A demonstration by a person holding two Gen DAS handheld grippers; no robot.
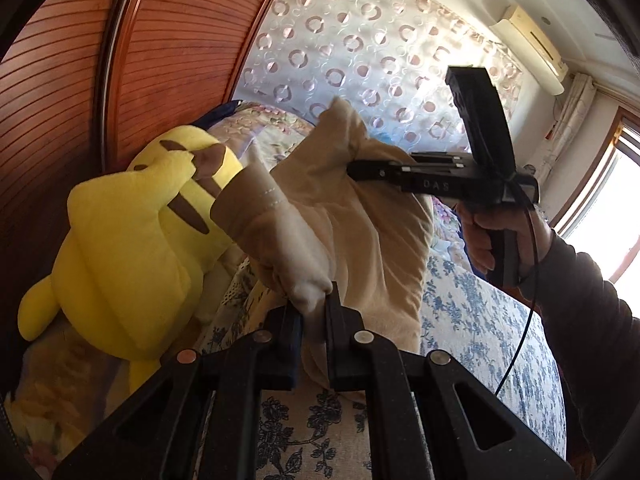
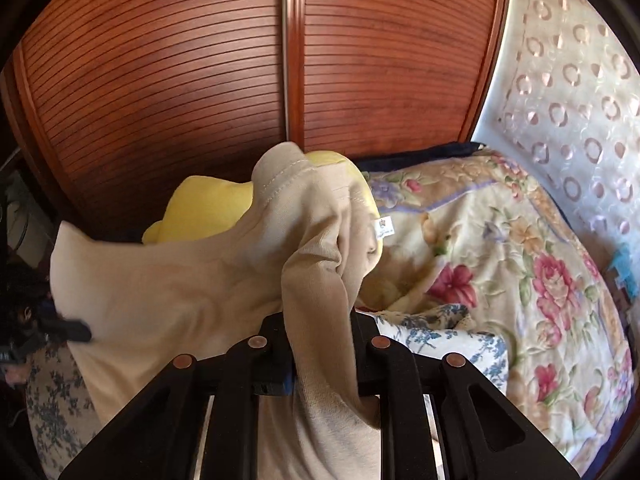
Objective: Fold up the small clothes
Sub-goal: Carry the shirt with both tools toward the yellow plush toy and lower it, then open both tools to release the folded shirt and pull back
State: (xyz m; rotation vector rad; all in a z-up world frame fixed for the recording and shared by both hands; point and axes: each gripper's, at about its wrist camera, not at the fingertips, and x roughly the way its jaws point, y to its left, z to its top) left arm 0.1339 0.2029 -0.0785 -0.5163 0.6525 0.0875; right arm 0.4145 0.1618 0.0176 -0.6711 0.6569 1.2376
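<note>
A beige garment (image 1: 360, 232) hangs in the air above the bed, stretched between both grippers. My left gripper (image 1: 314, 314) is shut on one bunched, hemmed corner of it, low in the left wrist view. My right gripper (image 1: 354, 169) comes in from the right, held by a person's hand (image 1: 500, 232), and pinches the cloth's upper edge. In the right wrist view the beige garment (image 2: 180, 280) drapes over and between the fingers of my right gripper (image 2: 320, 336), which is shut on a fold. My left gripper (image 2: 76, 332) shows dark at the left edge, at the cloth's far corner.
A big yellow plush toy (image 1: 120, 248) lies against the slatted wooden wardrobe doors (image 1: 160, 60) behind the garment. A blue-flowered sheet (image 1: 480, 320) covers the bed below. A flowered quilt (image 2: 500, 240) is piled to the right, with a patterned curtain (image 1: 360, 40) beyond.
</note>
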